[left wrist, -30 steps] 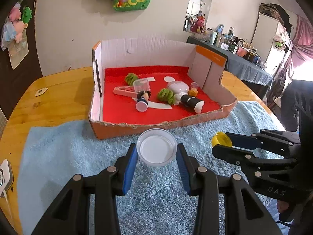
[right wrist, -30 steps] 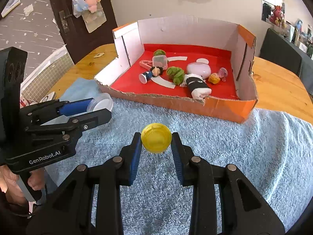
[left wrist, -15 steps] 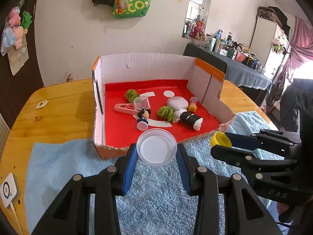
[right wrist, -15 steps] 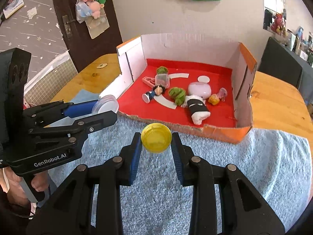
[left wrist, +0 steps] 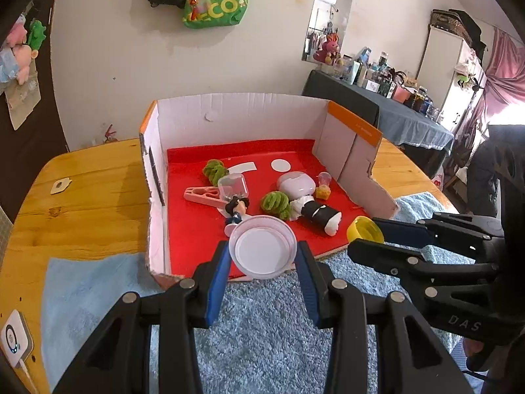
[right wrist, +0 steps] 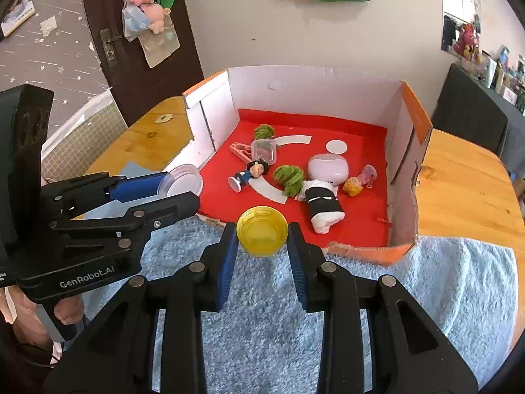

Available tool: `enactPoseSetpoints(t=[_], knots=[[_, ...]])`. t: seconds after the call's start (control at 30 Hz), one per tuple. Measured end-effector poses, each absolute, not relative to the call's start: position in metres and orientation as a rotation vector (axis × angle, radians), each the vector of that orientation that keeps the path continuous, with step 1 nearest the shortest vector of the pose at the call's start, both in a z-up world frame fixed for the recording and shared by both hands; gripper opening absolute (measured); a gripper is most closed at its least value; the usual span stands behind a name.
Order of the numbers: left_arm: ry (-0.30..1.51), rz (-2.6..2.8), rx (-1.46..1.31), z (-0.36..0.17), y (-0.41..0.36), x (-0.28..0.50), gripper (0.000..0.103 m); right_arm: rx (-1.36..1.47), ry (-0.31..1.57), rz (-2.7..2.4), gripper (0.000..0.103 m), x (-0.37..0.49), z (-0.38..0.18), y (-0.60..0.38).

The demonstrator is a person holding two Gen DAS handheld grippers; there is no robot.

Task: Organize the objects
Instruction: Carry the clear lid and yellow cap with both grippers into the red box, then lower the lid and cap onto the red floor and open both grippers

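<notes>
My left gripper (left wrist: 262, 257) is shut on a clear round lid (left wrist: 262, 246), held above the front edge of the cardboard box (left wrist: 236, 118). The lid also shows in the right wrist view (right wrist: 183, 180). My right gripper (right wrist: 262, 239) is shut on a small yellow cap (right wrist: 262, 234), also near the box's torn front rim; the cap (left wrist: 366, 229) appears at the right of the left wrist view. The box has a red floor (right wrist: 357, 216) with a small doll (right wrist: 249, 174), two green fuzzy pieces (right wrist: 288, 177), a white case (right wrist: 328, 167) and a black-and-white roll (right wrist: 323, 205).
The box stands on a wooden table (left wrist: 82, 190) with a blue fluffy towel (left wrist: 269, 328) in front of it. A white device (left wrist: 14, 343) lies at the table's left edge. A pink clip (left wrist: 201, 195) and a clear cup (left wrist: 233, 187) lie in the box.
Both grippers have risen and moved toward the box, each carrying its piece. The lid and the cap now stand over the box's front rim instead of over the towel.
</notes>
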State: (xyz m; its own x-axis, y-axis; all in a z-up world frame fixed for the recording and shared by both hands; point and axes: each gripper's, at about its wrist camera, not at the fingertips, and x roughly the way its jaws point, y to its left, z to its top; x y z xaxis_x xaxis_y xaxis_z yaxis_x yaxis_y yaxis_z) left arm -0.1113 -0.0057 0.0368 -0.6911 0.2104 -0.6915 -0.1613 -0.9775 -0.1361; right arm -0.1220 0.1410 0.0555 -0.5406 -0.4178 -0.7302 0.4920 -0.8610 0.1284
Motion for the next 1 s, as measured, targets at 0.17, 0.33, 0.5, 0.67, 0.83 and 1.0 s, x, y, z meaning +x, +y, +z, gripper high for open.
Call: enactPoseSetpoints(t=[0.17, 0.33, 0.5, 0.67, 0.83, 1.0], knots=[[-0.099, 2.701, -1.153, 0.032, -0.006, -0.124, 0.042, 1.111, 0.113, -2.370, 0.029, -0.135, 0.053, 0.141], [-0.101, 2.686, -1.196, 0.024, -0.008, -0.138, 0.042, 1.131, 0.112, -2.360, 0.029, -0.148, 0.048, 0.139], [-0.099, 2.658, -1.241, 0.013, -0.009, -0.148, 0.042, 1.156, 0.116, -2.346, 0.029, -0.159, 0.040, 0.136], [-0.089, 2.631, -1.281, 0.003, -0.007, -0.156, 0.042, 1.190, 0.124, -2.324, 0.029, -0.168, 0.031, 0.133], [-0.095, 2.601, -1.311, -0.004, -0.008, -0.161, 0.042, 1.215, 0.126, -2.312, 0.029, -0.173, 0.024, 0.132], [-0.082, 2.583, -1.329, -0.008, -0.008, -0.164, 0.042, 1.246, 0.129, -2.295, 0.029, -0.179, 0.019, 0.131]])
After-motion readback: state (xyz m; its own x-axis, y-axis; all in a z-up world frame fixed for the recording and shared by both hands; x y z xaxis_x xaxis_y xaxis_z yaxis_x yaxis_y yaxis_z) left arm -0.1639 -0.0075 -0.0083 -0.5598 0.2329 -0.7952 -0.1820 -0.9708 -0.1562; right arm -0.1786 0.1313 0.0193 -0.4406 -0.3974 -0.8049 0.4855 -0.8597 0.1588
